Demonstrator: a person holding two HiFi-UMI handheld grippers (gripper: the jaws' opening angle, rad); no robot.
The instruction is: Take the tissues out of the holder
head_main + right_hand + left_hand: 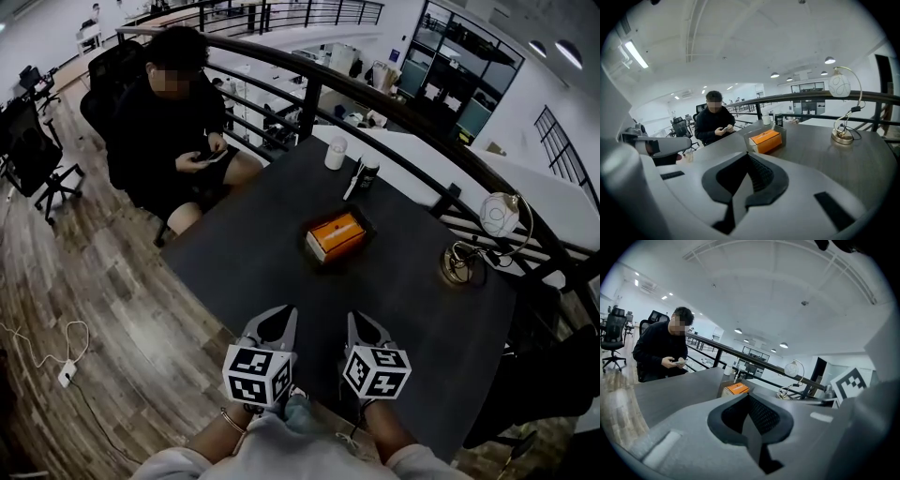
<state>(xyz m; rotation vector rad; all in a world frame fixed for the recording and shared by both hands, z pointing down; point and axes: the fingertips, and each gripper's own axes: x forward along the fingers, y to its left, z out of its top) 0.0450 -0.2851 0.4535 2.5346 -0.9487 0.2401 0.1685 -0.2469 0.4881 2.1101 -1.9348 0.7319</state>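
Well beyond left tool (278,316) and right tool (360,320), tissues (336,232) fill their holder (367,223).

The left gripper (273,323) and right gripper (366,326) are pale grey shells with black ribbed pads (761,416). Behind each sits a cube (256,375) of black-and-white square markers. Sleeves (183,463) are light grey, and a thin bracelet (231,419) rings the left wrist.

Dark table (403,300), holder (337,263) of orange tissues (336,234) mid-table, white cup (336,153) and dark can (368,175) by far edge, lamp (459,267) right
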